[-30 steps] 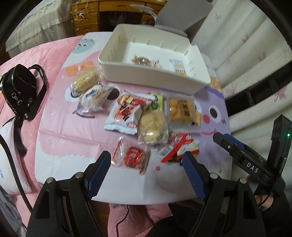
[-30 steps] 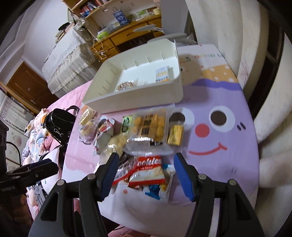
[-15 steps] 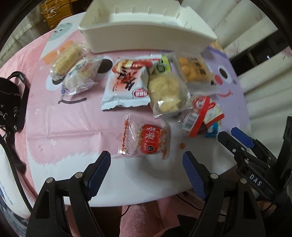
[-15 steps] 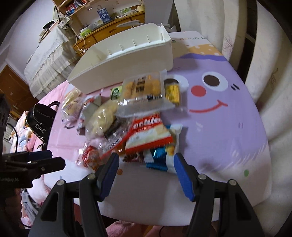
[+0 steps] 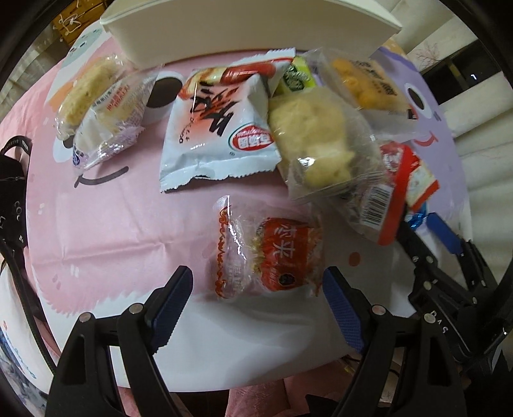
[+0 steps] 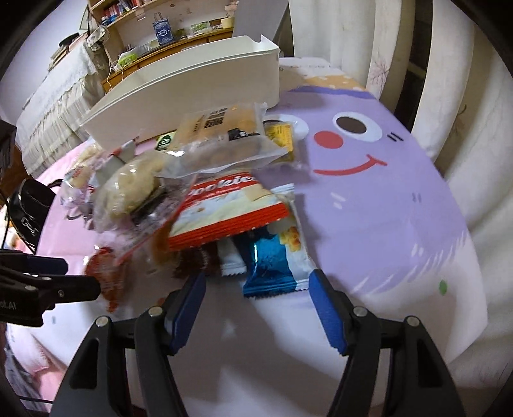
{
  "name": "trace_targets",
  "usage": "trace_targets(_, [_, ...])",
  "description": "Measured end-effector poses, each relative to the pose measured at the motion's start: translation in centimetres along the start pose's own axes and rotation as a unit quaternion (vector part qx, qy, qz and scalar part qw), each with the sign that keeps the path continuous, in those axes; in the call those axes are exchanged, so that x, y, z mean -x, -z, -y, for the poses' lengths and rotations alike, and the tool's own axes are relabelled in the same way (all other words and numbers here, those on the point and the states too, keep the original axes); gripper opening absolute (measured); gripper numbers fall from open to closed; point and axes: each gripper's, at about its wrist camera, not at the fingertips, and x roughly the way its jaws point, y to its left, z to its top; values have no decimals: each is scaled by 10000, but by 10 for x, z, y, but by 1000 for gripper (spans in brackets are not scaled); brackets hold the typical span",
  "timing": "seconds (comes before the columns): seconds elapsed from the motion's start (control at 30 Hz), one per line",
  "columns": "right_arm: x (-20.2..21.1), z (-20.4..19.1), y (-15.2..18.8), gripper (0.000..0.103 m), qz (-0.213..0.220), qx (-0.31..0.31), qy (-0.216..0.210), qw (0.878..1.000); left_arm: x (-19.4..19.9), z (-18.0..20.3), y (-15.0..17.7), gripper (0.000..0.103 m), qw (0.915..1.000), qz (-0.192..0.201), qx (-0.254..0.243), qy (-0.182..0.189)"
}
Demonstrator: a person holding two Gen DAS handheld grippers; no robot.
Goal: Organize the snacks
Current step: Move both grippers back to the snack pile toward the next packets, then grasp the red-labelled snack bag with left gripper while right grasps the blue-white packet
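Note:
Several snack packs lie on a pink and purple cartoon tablecloth [image 5: 105,224] in front of a white bin [image 5: 250,29]. A red clear-wrapped pack [image 5: 272,256] lies just ahead of my left gripper [image 5: 256,292], which points straight down and is open, its pads clear of the wrapper. My right gripper [image 6: 258,304] hovers low over the table edge with its jaws opening; a blue and white packet [image 6: 272,266] lies just ahead of them, untouched. On top of it rests a red "Cookies" pack [image 6: 227,208]. The bin [image 6: 192,83] stands behind the pile.
A white and red bag [image 5: 218,128], a yellow puff pack [image 5: 320,144], rice cakes [image 5: 96,96] and orange biscuits [image 5: 368,83] crowd the middle. A black handbag [image 5: 9,179] sits off the table's left. Curtains hang at the right; the near edge is close.
Both grippers have sunk toward the table, so the snacks look larger. The red pack now lies between the left jaws' tips. The right jaws stand slightly wider.

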Motion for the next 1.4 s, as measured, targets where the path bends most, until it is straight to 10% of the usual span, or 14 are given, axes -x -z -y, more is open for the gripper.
trace_targets(0.6, [-11, 12, -22, 80, 199, 742, 28, 9970, -41, 23, -23, 81, 9990, -312, 268, -178])
trace_targets(1.03, [-9, 10, -24, 34, -156, 716, -244, 9970, -44, 42, -34, 55, 9987, -341, 229, -312])
trace_targets(1.4, [-8, 10, -23, 28, -813, 389, 156, 9958, -15, 23, -6, 49, 9990, -287, 272, -222])
